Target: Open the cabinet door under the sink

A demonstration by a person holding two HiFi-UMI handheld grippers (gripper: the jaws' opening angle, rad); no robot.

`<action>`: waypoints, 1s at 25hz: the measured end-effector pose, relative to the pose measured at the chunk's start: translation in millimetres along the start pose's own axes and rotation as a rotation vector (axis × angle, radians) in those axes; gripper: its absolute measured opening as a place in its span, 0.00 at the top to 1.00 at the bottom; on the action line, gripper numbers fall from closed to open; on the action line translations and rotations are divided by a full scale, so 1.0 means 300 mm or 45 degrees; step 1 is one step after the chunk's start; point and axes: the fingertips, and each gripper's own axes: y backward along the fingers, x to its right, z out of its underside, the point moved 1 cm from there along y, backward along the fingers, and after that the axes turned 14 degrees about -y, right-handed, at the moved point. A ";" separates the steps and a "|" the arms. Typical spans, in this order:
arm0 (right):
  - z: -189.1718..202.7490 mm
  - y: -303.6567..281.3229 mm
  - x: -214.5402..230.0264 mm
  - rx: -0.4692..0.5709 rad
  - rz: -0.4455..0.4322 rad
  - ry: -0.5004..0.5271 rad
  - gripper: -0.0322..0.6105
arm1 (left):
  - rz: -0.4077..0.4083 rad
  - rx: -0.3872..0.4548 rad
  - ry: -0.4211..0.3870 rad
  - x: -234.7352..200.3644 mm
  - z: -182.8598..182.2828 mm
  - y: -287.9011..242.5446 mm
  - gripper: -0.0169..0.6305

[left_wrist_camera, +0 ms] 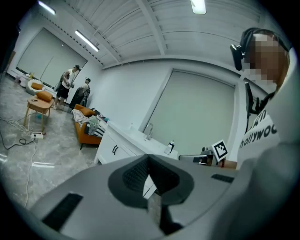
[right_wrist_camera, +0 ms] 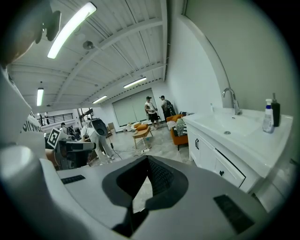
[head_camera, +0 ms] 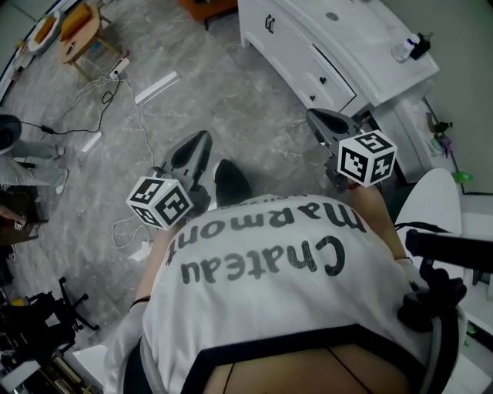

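The white sink cabinet stands at the upper right of the head view, its doors shut, with black door handles and drawer knobs. My left gripper is held in front of my body over the floor, shut and empty. My right gripper is also shut and empty, near the cabinet's near end but apart from it. The left gripper view shows its closed jaws pointing toward the cabinet and faucet. In the right gripper view, the shut gripper has the cabinet door handles to its right.
A spray bottle and a dark bottle stand on the countertop by the basin. Cables and a power strip lie on the grey floor. A small wooden table, an orange sofa and standing people are farther off.
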 end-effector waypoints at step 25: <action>-0.310 -0.729 0.192 0.010 0.166 -0.249 0.94 | 0.227 -0.143 -0.002 -0.723 -0.198 -0.517 0.96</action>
